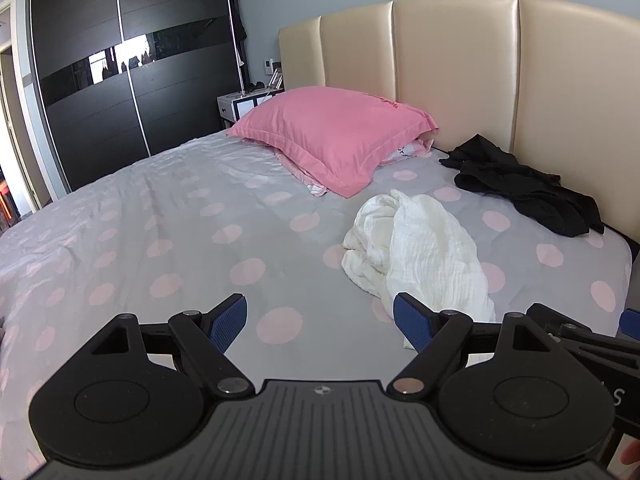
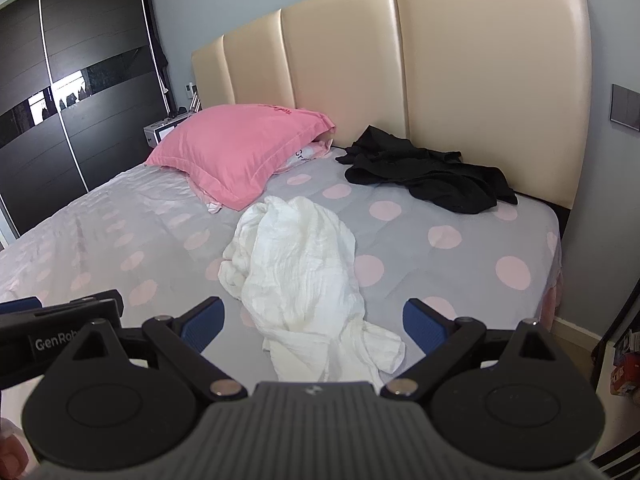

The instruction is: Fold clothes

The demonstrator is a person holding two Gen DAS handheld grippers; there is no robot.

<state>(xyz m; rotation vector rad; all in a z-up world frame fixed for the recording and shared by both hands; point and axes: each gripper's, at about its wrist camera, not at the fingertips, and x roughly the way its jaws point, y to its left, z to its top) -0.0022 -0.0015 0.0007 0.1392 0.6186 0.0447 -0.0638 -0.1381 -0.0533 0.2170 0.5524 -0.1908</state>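
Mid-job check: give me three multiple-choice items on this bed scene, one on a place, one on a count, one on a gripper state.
1. Where does the black garment lie?
A. by the headboard
B. on the pink pillow
C. on the floor

2. How many loose garments are on the bed?
A. one
B. two
C. four

3. The right gripper is:
A. shut on cloth
B. open, empty
C. out of view

Answers: 1 A, it lies against the headboard's foot. 2 B, the black one and the white garment. 3 B, its jaws stand wide apart, gripping nothing.

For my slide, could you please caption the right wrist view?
Open right gripper above crumpled white garment on polka-dot bed.
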